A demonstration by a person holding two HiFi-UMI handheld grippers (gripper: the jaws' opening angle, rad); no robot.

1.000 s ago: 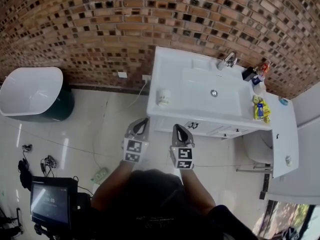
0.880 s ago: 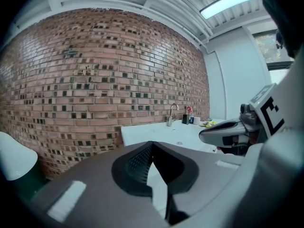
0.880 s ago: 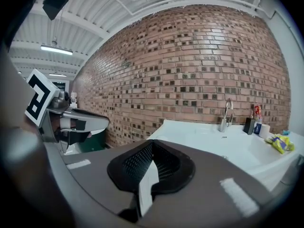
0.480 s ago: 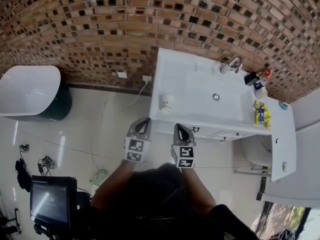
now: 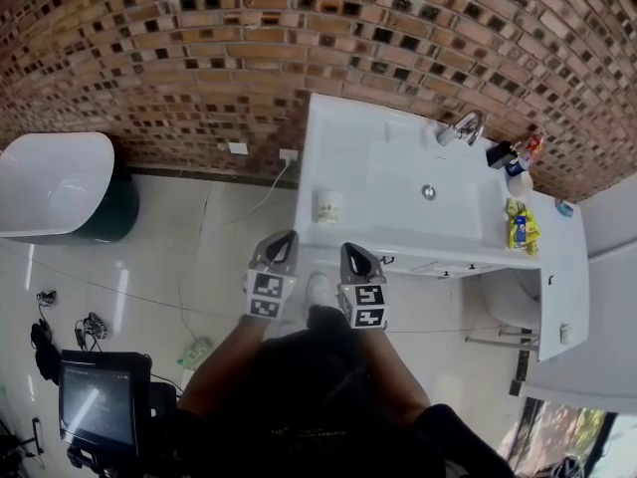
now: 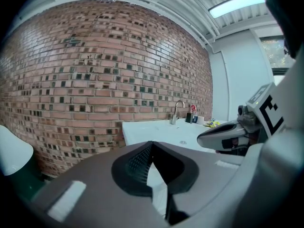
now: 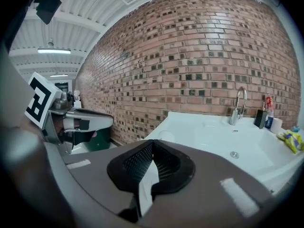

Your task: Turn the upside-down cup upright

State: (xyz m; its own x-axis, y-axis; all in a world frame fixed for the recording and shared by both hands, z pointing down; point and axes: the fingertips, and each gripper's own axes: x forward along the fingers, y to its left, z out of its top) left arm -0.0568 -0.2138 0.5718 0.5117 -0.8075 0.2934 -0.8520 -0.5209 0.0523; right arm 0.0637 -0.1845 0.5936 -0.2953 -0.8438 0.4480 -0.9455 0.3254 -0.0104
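A small white cup [image 5: 329, 205] stands on the left end of the white vanity top [image 5: 398, 232], beside the basin; which way up it is cannot be made out. In the right gripper view the cup [image 7: 165, 136] shows faintly just past the jaw tips. My left gripper [image 5: 282, 239] and right gripper [image 5: 350, 250] hover side by side over the floor, short of the vanity's front edge, both shut and empty. The left gripper view shows its jaws [image 6: 151, 144] closed tip to tip, with the right gripper [image 6: 223, 137] beside them.
A faucet [image 5: 460, 124], bottles [image 5: 513, 157] and a yellow packet [image 5: 518, 225] sit at the vanity's far and right sides. A brick wall [image 5: 199, 58] runs behind. A white bathtub [image 5: 50, 182] stands at the left, a monitor [image 5: 100, 401] near my left side.
Both grippers have edged forward toward the vanity's front edge, still shut. The cup has not moved on the vanity top.
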